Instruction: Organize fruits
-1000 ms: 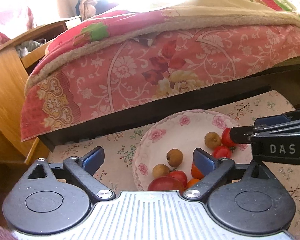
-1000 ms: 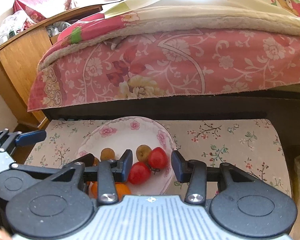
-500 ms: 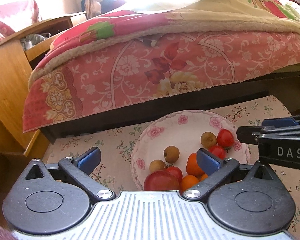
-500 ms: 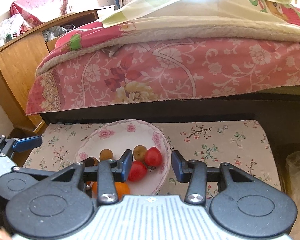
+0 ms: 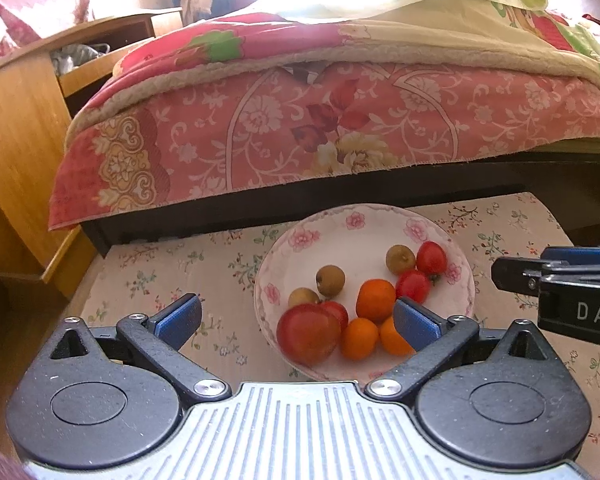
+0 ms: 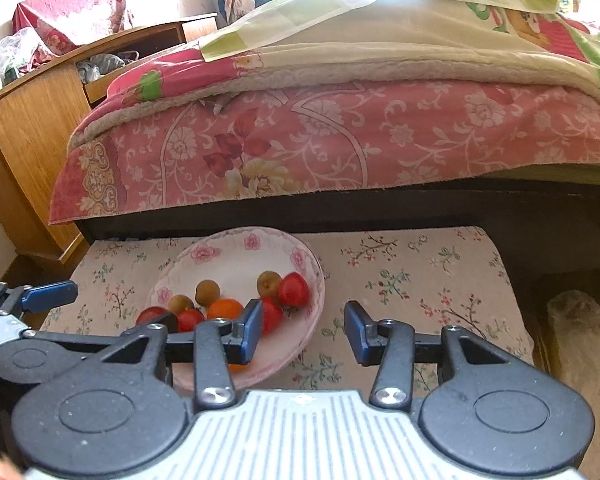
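Observation:
A white plate (image 5: 340, 236) with a pink flower rim sits on the floral-cloth table (image 5: 172, 264). On it lie a big red apple (image 5: 308, 334), oranges (image 5: 376, 300), small tomatoes (image 5: 432, 258) and brown round fruits (image 5: 330, 280). My left gripper (image 5: 298, 318) hovers above the plate's near edge, jaws wide open and holding nothing. My right gripper (image 6: 304, 332) hangs over the plate's right rim (image 6: 316, 280), open with a narrow gap and nothing between the pads. Its left finger hides part of a tomato (image 6: 272, 314).
Right behind the table runs a bed with a pink floral blanket (image 5: 340, 132) hanging over its dark frame. A wooden cabinet (image 5: 16, 152) stands at the left. A crinkled plastic bag (image 6: 580, 340) lies off the table's right end. Bare cloth (image 6: 420, 276) spreads right of the plate.
Both grippers have drawn back and slightly up from the plate, so more of the fruit shows. The left jaws have spread a little wider. The fruits have not moved.

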`<state>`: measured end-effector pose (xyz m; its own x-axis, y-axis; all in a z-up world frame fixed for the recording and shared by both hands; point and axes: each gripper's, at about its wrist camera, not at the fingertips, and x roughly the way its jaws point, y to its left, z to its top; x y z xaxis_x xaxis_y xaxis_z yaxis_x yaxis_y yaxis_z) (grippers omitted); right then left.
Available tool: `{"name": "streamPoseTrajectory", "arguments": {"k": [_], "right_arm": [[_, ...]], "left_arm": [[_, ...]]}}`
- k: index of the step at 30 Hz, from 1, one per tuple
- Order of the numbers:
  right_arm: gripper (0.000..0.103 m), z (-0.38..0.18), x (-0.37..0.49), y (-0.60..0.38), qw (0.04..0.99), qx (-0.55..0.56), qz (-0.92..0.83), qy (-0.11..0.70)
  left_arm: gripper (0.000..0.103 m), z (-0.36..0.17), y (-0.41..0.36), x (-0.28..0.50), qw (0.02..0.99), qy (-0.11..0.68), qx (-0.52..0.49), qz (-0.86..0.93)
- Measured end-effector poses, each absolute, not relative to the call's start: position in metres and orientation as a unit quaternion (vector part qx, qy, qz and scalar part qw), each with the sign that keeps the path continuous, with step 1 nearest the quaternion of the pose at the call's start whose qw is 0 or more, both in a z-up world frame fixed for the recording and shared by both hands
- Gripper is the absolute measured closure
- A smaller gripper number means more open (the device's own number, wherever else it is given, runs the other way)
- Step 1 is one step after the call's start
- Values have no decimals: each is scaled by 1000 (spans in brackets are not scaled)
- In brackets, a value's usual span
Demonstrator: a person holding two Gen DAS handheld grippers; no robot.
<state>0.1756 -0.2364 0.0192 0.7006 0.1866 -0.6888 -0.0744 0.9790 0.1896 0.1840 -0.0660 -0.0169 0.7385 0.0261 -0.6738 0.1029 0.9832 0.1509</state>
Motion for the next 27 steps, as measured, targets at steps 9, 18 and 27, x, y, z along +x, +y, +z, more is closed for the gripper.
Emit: {"name": "streamPoseTrajectory", "arguments": {"k": [9,18,27], "right_arm": [[56,21,155,-241,917,66,62,388],[55,23,134,-237,914,58,69,395],[55,27,114,-234,913,58,77,397]], "left_arm": [[0,-11,-60,166,930,360,75,-17],[0,-10,-53,145,929,362,71,-14],[0,-4,-48,127,932,358,60,-13]]}}
